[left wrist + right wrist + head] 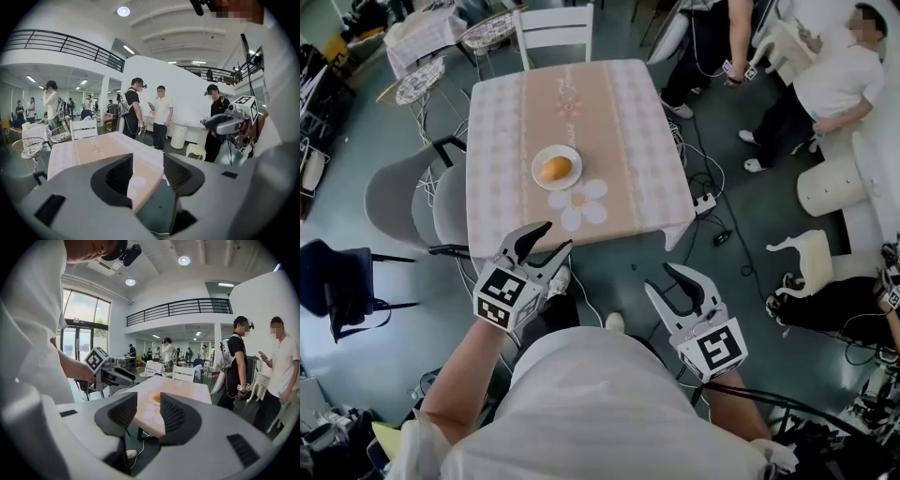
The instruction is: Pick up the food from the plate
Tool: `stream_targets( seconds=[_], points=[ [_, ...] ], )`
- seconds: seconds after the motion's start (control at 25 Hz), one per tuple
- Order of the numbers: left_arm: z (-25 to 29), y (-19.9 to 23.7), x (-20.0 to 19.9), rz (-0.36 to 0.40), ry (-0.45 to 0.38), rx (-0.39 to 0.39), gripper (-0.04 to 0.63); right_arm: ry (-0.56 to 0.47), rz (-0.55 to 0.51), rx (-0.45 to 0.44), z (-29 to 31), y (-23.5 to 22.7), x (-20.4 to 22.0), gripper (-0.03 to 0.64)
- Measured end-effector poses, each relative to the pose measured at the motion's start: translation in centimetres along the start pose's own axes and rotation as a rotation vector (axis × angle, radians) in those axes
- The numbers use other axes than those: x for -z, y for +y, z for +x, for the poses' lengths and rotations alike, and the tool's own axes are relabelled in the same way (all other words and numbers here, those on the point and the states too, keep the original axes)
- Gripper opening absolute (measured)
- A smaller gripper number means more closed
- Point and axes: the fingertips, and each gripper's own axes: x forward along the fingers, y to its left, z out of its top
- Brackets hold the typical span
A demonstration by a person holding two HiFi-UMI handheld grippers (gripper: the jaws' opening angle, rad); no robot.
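An orange-yellow piece of food lies on a small white plate near the middle of a table with a pale checked cloth. Both grippers hang short of the table's near edge, above the floor. My left gripper is open and empty, pointing toward the table's front left. My right gripper is open and empty too, further back and to the right. In the right gripper view the plate shows between the jaws, far off. The left gripper view looks past its jaws at the tablecloth.
A white flower-shaped mat lies just in front of the plate. A white chair stands at the table's far side, grey chairs at its left. A power strip with cables lies on the floor to the right. People stand at the back right.
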Motion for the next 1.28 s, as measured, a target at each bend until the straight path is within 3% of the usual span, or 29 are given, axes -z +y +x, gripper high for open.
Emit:
stream_targets(
  seconds=[0.24,0.52,0.84,1.28],
  points=[
    [6.3,9.3,2.5,0.073,0.134,0.074,0.224,0.007,0.074,0.164,4.5,-2.2,-2.4,0.152],
    [13.8,17.5,7.7,0.164,0.299,0.073,0.282,0.070,0.162,0.352,6.3,-2.9,-2.1,0.152],
    [19.4,18.1,12.8,0.291,0.415,0.112,0.341,0.145,0.236,0.529,3.8,-1.0,-0.6,0.152],
    [22.3,20.6,14.2,0.341,0.472,0.085,0.328,0.184,0.258,0.585,4.2,-3.3,-1.0,0.152]
  ],
)
